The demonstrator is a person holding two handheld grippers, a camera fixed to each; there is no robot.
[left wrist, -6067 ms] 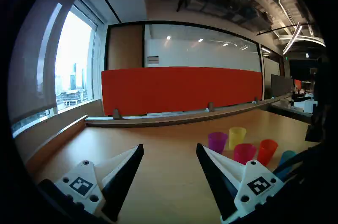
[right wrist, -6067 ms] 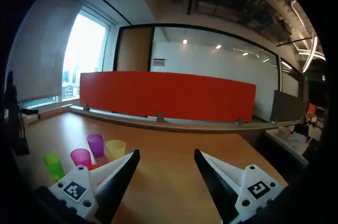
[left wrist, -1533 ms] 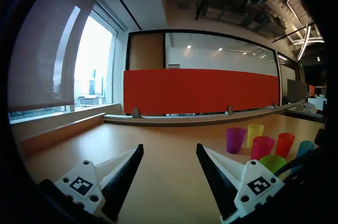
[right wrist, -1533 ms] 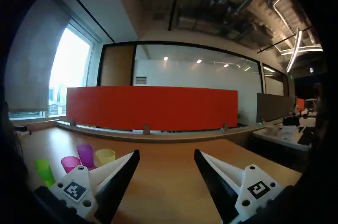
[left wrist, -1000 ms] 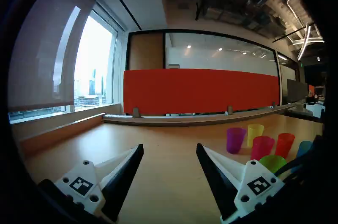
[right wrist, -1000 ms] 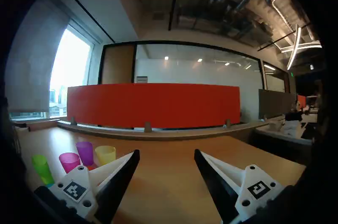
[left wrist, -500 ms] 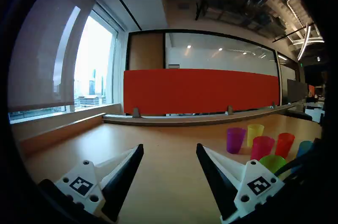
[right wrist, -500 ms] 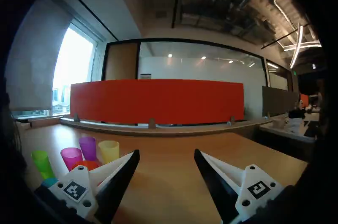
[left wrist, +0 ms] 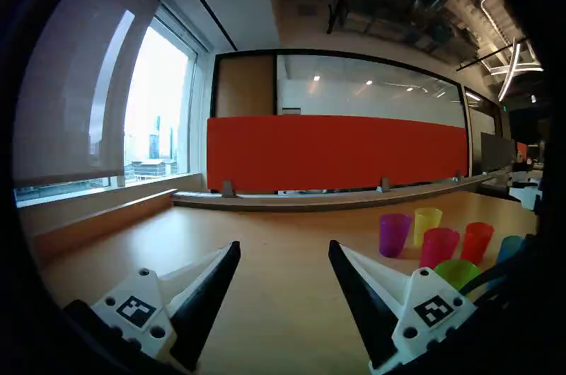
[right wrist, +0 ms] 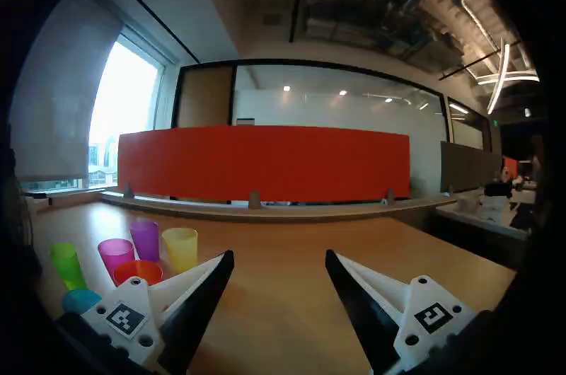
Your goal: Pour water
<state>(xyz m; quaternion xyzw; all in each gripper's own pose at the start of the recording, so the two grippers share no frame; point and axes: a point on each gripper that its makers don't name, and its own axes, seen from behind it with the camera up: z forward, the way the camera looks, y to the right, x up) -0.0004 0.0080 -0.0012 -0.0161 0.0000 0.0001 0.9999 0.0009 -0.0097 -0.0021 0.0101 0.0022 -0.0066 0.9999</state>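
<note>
Several coloured plastic cups stand grouped on the wooden table [left wrist: 283, 233]. In the left gripper view they sit to the right: purple cup [left wrist: 393, 234], yellow cup [left wrist: 427, 225], pink cup [left wrist: 439, 247], orange-red cup [left wrist: 476, 242], green cup [left wrist: 456, 274], blue cup [left wrist: 510, 248]. My left gripper [left wrist: 283, 251] is open over bare table, left of the cups. In the right gripper view the cups sit to the left: green cup [right wrist: 66, 264], pink cup [right wrist: 116, 256], purple cup [right wrist: 146, 240], yellow cup [right wrist: 180, 248], orange-red cup [right wrist: 137, 272], blue cup [right wrist: 81, 300]. My right gripper [right wrist: 278, 258] is open, just right of them.
A red divider panel [left wrist: 332, 152] runs along the table's far edge, also seen as the red divider [right wrist: 262, 163] in the right gripper view. A window [left wrist: 152, 120] lies to the left. Other desks with items [right wrist: 488, 209] stand at the far right.
The right gripper has tilted down and come a little nearer the cups, so the orange-red and blue cups now show more fully. The left gripper has held still.
</note>
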